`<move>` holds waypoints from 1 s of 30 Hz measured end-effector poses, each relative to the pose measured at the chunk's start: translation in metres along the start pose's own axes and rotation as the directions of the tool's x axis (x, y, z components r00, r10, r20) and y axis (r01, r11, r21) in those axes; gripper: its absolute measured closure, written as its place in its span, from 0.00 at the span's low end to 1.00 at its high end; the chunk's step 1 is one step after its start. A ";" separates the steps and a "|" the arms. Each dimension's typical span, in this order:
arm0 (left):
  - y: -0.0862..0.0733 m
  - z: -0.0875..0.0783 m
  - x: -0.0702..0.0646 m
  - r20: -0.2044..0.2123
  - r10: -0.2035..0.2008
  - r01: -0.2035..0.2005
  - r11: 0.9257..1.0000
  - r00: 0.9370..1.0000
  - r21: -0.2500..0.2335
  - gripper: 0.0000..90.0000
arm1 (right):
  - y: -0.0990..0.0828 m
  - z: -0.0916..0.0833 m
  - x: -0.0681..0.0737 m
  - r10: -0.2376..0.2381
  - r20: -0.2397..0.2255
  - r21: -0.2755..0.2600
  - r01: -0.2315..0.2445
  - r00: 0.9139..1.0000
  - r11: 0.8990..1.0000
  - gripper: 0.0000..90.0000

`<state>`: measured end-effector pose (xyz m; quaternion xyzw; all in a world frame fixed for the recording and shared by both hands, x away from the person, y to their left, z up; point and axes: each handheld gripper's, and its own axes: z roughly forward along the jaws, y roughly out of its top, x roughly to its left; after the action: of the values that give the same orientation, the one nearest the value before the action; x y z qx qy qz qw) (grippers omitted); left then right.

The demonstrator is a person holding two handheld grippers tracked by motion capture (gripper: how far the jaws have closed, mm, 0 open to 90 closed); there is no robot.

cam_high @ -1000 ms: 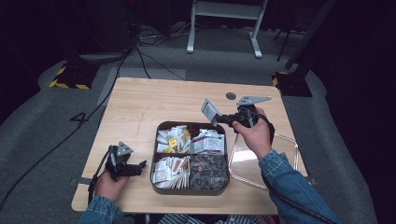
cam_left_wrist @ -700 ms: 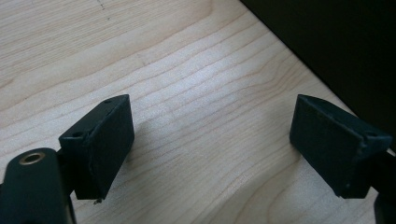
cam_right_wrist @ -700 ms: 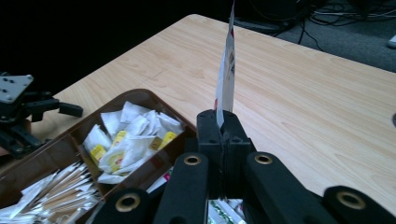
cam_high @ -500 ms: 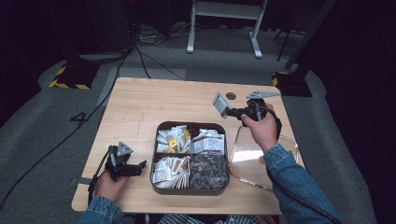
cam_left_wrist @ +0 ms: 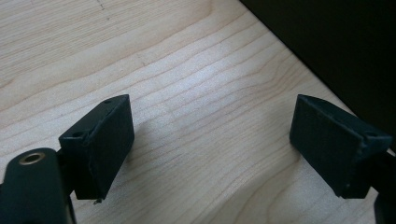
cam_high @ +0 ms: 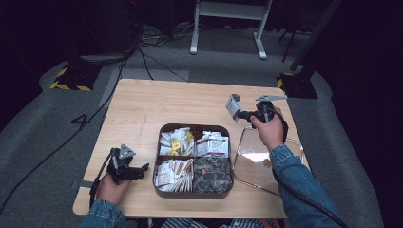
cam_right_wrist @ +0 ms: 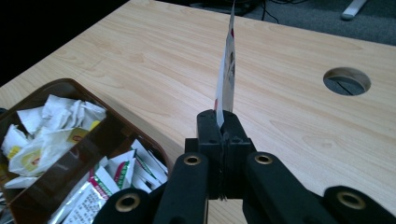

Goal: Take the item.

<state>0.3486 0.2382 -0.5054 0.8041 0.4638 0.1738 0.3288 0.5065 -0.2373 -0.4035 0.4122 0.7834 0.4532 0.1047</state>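
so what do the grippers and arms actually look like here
Both grippers are black, with blocky jaws and brass-coloured pivot rivets. The left gripper and right gripper each carry a grey three-cornered plate and trail a black cable. The person wears blue denim sleeves.

The far half of the worktop (cam_high: pixel 157 104) lies bare from the left edge across to a round cable hole (cam_right_wrist: pixel 346 80) near the far right, so a hand can sweep there freely. The brown divided tray (cam_high: pixel 164 130) blocks the near middle, its four compartments heaped with packets. Bare wood runs left of it, where the left tongs (cam_high: pixel 138 170) rest, jaws wide apart. Right of the tray a clear lid (cam_high: pixel 266 159) takes up the near right corner. Above it, the right tongs (cam_high: pixel 240 113) pinch an upright packet (cam_right_wrist: pixel 227 70).
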 end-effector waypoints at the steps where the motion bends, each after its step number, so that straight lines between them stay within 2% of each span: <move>1: 0.000 0.000 0.000 0.000 0.000 0.000 1.000 1.000 0.000 0.16 | -0.001 0.001 -0.001 0.001 0.003 0.002 -0.001 1.000 1.000 0.99; 9: 0.000 0.000 0.000 0.000 0.000 0.000 1.000 1.000 0.000 0.16 | -0.012 0.015 -0.005 0.006 0.009 0.033 -0.006 1.000 0.999 0.99; 21: 0.000 0.000 0.000 0.000 0.000 0.000 1.000 1.000 0.000 0.16 | -0.030 0.036 0.000 -0.005 0.000 0.095 0.005 1.000 0.995 0.99; 30: 0.000 0.000 0.000 0.000 0.000 0.000 1.000 1.000 0.000 0.16 | -0.041 0.044 0.002 -0.001 -0.007 0.128 0.002 1.000 0.992 0.99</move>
<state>0.3487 0.2382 -0.5054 0.8041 0.4638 0.1738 0.3288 0.5068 -0.2186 -0.4608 0.4157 0.8115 0.4035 0.0757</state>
